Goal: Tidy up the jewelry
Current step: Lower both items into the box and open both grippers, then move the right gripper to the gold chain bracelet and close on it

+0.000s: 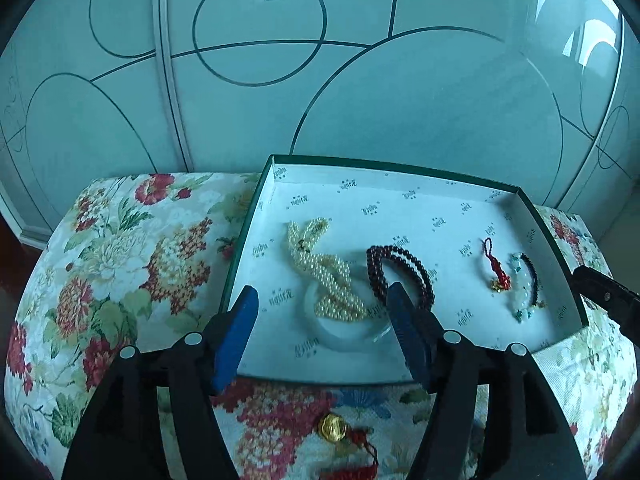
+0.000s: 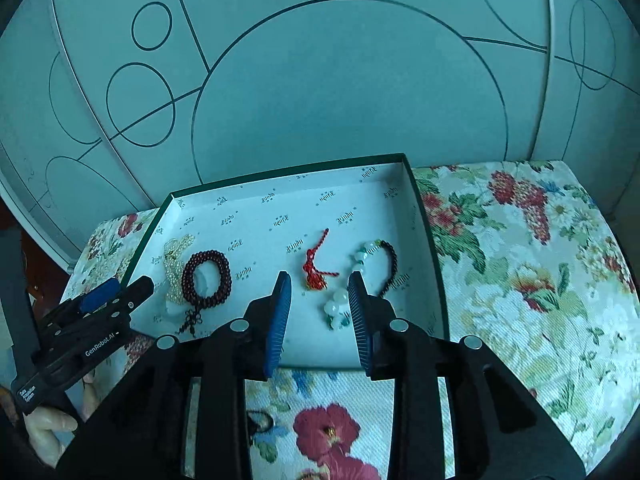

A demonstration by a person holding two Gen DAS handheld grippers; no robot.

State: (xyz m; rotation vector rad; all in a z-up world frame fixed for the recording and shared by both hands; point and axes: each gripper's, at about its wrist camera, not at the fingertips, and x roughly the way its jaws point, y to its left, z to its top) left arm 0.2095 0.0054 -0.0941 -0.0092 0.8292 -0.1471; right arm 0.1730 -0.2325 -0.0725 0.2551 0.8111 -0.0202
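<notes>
A shallow green-rimmed box (image 1: 556, 232) (image 2: 424, 216) with white printed lining sits on a floral cushion. Inside lie a pearl necklace (image 1: 320, 268) (image 2: 174, 268), a pale jade bangle (image 1: 344, 340), a dark red bead bracelet (image 1: 404, 268) (image 2: 206, 276), a red cord charm (image 1: 498, 268) (image 2: 316, 270) and a white-and-dark bead bracelet (image 1: 524, 284) (image 2: 360, 276). My left gripper (image 1: 322, 306) is open and empty over the box's near left part. My right gripper (image 2: 320, 284) is open and empty over the near right part. A gold charm on red cord (image 1: 340, 436) lies on the cushion outside the box.
The floral cushion (image 1: 120, 280) (image 2: 540, 280) extends left and right of the box. A frosted glass cabinet door (image 1: 320, 80) stands right behind it. A dark hair tie (image 2: 260, 420) lies on the cushion under my right gripper. The left gripper (image 2: 100, 308) shows in the right wrist view.
</notes>
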